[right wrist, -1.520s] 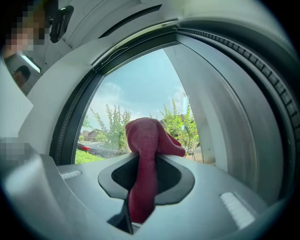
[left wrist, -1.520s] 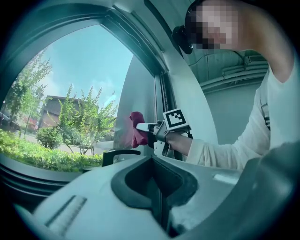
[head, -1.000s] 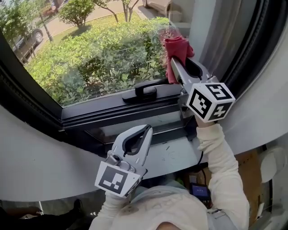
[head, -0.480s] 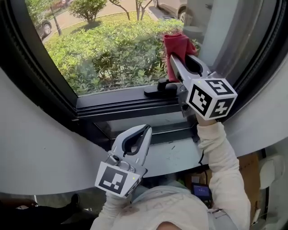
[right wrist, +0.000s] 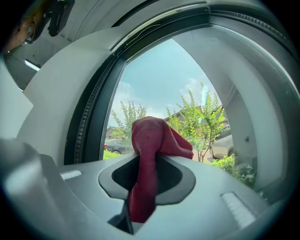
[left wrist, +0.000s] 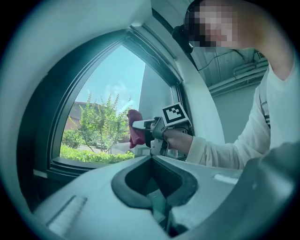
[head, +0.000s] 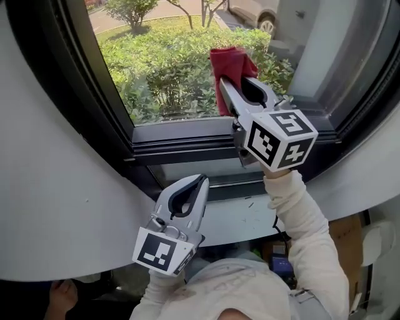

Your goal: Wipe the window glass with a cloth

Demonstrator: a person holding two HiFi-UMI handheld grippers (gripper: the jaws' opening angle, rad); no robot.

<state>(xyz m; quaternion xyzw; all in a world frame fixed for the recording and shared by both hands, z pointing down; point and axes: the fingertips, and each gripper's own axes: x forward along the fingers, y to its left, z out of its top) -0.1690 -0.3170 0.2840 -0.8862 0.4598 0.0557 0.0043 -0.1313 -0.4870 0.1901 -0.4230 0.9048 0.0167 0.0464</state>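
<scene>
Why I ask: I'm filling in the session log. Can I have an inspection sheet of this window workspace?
Surface: window glass, shrubs showing through; dark frame below.
Job's things: red cloth bunched up at the glass.
Clutter: nothing seen.
Grippers: right hand-held gripper shut on the red cloth; left hand-held gripper shut, empty, low by the sill.
Cables: what looks like one dark lead under the sill.
Surroundings: parked car outside; cardboard box at right.

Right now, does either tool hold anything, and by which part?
The right tool holds the red cloth by a bunched fold, with the cloth's bulk bulging past the tips. The left tool is shut on nothing.
</scene>
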